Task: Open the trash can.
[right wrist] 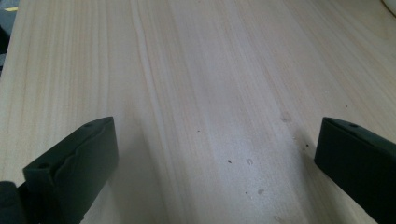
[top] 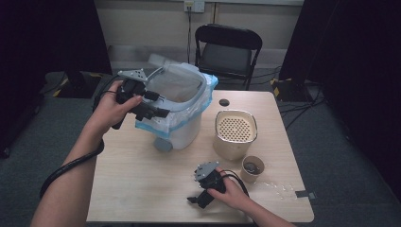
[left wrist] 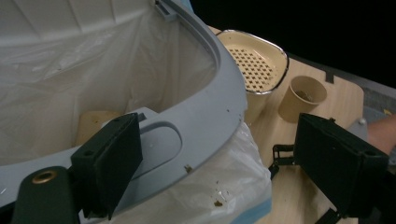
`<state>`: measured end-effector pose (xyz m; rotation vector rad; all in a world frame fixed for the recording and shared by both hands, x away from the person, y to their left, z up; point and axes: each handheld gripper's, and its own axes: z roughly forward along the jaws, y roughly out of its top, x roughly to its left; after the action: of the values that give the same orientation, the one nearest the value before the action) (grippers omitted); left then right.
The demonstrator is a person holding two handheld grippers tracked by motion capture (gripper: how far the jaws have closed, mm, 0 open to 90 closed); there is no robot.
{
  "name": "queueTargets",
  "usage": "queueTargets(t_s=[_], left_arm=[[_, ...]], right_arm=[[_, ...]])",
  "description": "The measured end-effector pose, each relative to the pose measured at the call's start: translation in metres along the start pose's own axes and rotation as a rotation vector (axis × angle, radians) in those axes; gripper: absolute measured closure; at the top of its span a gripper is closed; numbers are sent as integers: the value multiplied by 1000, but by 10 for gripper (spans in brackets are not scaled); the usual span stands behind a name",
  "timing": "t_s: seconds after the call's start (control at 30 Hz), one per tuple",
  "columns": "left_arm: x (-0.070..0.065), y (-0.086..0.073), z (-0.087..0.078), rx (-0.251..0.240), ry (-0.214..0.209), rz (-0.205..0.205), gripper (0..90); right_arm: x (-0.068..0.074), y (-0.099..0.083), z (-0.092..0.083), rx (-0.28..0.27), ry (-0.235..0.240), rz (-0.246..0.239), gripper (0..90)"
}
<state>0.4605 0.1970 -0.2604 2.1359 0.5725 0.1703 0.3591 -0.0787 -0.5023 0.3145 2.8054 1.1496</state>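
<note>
Grey plastic rims the white bin [top: 182, 101], which stands in the upper middle of the high view on the wooden table [top: 142, 175], lined with a clear bag [left wrist: 233, 186]. At its left edge the left hand-held gripper [top: 150, 105] hovers with jaws spread wide, one inside the rim and one outside, not pressing it. Lower centre, the right hand-held gripper [top: 201, 198] lies low on the table, jaws wide apart and empty. At right stand a cream strainer pot [top: 235, 132] and a paper cup [top: 252, 168]
</note>
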Motion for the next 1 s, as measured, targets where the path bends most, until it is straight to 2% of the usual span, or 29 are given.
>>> queueTargets(t_s=[0.03, 0.07, 0.1, 0.2, 0.27, 0.33, 0.5, 0.67, 0.73, 0.83, 1.0], left_arm=[[0, 0, 0, 0, 0, 0, 149], [-3, 1, -1, 8, -9, 26, 149], [-4, 1, -1, 21, -21, 30, 157], [-8, -1, -1, 20, -17, 47, 156], [-11, -5, -5, -13, -17, 42, 154], [-13, -9, -7, -19, -9, 33, 154], [-22, -18, -8, -16, -8, 63, 154], [-34, -35, -2, -19, -33, 65, 155], [-34, -39, 0, -19, -34, 68, 155], [-34, -50, 3, -19, -37, 51, 155], [-39, -71, 9, -31, -49, 46, 155]], right_arm=[[0, 0, 0, -1, 0, 3, 0], [0, 0, 0, -1, 1, 3, 0], [0, 0, 0, 0, 0, -1, 0], [0, 0, 0, -1, 1, 7, 0], [0, 0, 0, -1, 0, 4, 0], [0, 0, 0, -1, 1, 3, 0], [0, 0, 0, 0, 1, 5, 0], [0, 0, 0, -4, 0, 3, 0], [0, 0, 0, -4, -2, 1, 0], [0, 0, 1, -4, -3, 3, 0], [0, 1, 1, -7, -6, 2, 0]])
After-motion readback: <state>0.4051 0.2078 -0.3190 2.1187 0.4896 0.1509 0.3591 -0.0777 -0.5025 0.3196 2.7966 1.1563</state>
